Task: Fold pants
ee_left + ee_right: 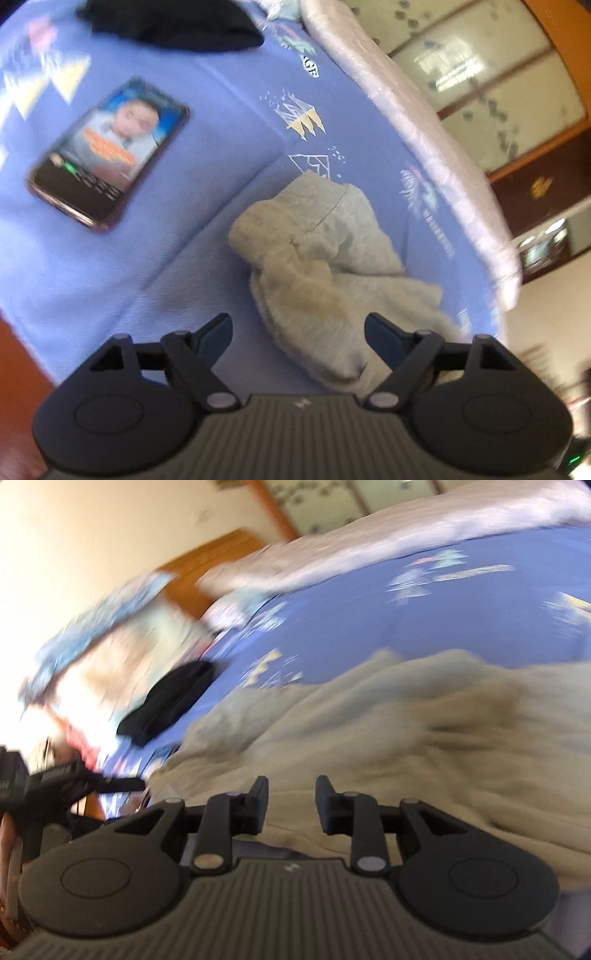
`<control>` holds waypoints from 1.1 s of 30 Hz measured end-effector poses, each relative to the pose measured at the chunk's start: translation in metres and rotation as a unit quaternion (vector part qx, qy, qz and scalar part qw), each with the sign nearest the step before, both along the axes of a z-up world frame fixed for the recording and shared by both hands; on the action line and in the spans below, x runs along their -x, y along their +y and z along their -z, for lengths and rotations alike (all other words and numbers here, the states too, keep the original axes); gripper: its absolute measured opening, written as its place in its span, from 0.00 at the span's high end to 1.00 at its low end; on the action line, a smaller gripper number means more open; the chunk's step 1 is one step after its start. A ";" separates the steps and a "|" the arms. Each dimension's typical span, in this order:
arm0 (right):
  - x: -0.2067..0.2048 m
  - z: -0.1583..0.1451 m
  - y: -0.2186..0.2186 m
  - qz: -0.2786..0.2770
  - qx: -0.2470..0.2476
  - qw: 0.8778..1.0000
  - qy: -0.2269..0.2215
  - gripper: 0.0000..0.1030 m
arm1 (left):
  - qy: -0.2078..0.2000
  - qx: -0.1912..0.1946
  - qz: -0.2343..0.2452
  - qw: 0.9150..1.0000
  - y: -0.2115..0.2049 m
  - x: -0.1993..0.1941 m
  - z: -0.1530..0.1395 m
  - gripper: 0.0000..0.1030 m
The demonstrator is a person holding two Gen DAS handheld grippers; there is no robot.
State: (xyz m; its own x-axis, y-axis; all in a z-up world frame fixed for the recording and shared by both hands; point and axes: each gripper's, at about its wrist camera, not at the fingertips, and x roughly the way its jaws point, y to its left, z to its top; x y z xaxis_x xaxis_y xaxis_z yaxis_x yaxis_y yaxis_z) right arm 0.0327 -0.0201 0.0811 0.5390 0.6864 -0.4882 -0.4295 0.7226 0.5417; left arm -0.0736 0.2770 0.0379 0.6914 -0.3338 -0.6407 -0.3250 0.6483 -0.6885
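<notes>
The grey pants (pixel 325 266) lie crumpled on the blue patterned bed sheet (pixel 207 155). My left gripper (pixel 298 334) is open just above the near end of the pants, holding nothing. In the right wrist view the pants (pixel 406 731) fill the foreground, blurred by motion. My right gripper (pixel 291 801) is open, with its fingers just over the cloth and nothing between them.
A phone (pixel 107 151) with a lit screen lies on the sheet to the left. A black garment (pixel 173 22) lies at the far end; it also shows in the right wrist view (pixel 166 705). A pale quilt (pixel 417 122) runs along the bed's right edge.
</notes>
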 end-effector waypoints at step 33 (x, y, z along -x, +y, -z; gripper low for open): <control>-0.007 0.006 -0.118 0.143 -0.159 0.974 0.079 0.30 | -0.186 -0.442 0.296 0.826 -0.293 -0.004 -0.029 0.64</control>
State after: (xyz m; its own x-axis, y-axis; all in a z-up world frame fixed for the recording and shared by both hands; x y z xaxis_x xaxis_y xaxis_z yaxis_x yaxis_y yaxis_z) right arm 0.0398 -0.1379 0.0752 0.6653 0.6500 -0.3673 -0.1291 0.5848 0.8009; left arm -0.0695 -0.0163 0.0666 0.7793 -0.1986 -0.5944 0.3558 0.9210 0.1587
